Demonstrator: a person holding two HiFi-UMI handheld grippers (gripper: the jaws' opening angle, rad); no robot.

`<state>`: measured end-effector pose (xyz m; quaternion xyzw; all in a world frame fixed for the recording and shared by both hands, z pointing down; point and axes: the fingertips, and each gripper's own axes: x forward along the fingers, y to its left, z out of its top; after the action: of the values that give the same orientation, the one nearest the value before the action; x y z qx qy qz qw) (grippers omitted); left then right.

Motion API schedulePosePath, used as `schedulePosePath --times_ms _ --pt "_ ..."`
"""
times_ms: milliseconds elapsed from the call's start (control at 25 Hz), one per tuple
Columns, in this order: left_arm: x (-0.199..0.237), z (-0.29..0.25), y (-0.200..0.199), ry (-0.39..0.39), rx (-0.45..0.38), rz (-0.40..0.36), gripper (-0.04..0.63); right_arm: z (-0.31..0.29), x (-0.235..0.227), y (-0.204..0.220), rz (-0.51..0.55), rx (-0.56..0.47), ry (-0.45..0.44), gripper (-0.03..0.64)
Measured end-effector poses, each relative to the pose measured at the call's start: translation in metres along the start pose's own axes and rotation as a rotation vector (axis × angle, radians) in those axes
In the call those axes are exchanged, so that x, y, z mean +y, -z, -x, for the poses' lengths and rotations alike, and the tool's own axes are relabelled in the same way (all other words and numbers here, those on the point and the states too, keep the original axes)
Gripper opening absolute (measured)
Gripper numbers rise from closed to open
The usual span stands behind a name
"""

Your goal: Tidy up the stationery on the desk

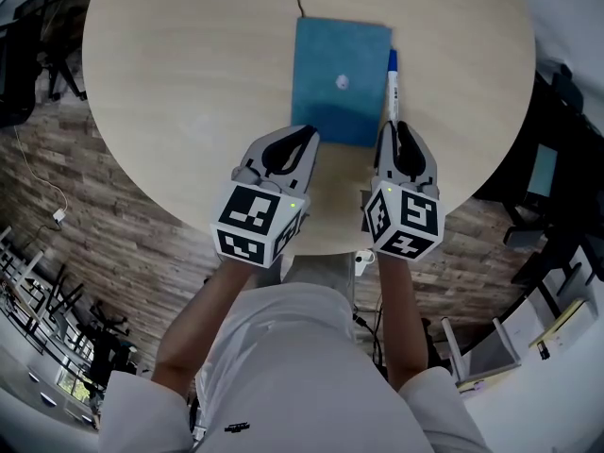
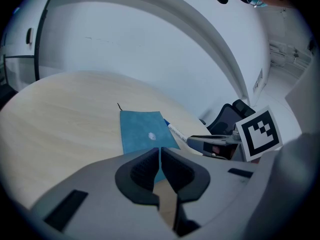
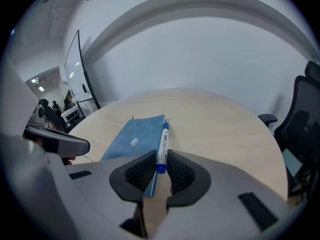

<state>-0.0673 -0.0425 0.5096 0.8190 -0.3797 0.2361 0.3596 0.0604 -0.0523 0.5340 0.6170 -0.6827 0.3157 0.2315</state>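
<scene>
While your right tool [image 3: 160, 158] clamps the blue-ended marker [image 3: 163, 139] beside the blue notebook [image 1: 326, 55], your left tool [image 2: 160, 151] is pressed together (empty). Both hang over the table [image 1: 189, 83].

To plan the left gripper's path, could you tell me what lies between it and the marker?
The blue notebook fills the stretch from the left gripper to the marker, which runs along its right edge; the head view shows this.

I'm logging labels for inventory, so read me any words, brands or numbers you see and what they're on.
Pen: dark print on the white barrel, too small to read.
Blue notebook: no text, only a white spot.
Left cube and right cube: black-and-white patterns, no words.
</scene>
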Motion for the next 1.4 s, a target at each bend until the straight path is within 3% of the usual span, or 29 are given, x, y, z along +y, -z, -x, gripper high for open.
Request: schedulePosePath --times_ms 400,520,680,1120,1400 --pt "0.010 -0.001 0.009 -0.004 0.005 0.015 0.031 -0.024 0.006 0.024 -0.057 0.087 -0.067 0.091" --pt "0.008 -0.004 0.009 -0.004 0.004 0.018 0.031 -0.027 0.006 0.027 -0.063 0.110 -0.083 0.132" --pt "0.007 0.001 0.008 -0.006 0.000 0.021 0.031 -0.024 0.011 0.028 -0.048 0.120 -0.091 0.132" --pt "-0.004 0.018 0.000 0.002 -0.016 0.001 0.031 -0.002 0.009 0.015 -0.036 0.066 -0.062 0.133" --pt "-0.027 0.059 -0.011 0.026 -0.054 -0.016 0.031 0.054 0.015 -0.016 -0.037 -0.047 -0.031 0.133"
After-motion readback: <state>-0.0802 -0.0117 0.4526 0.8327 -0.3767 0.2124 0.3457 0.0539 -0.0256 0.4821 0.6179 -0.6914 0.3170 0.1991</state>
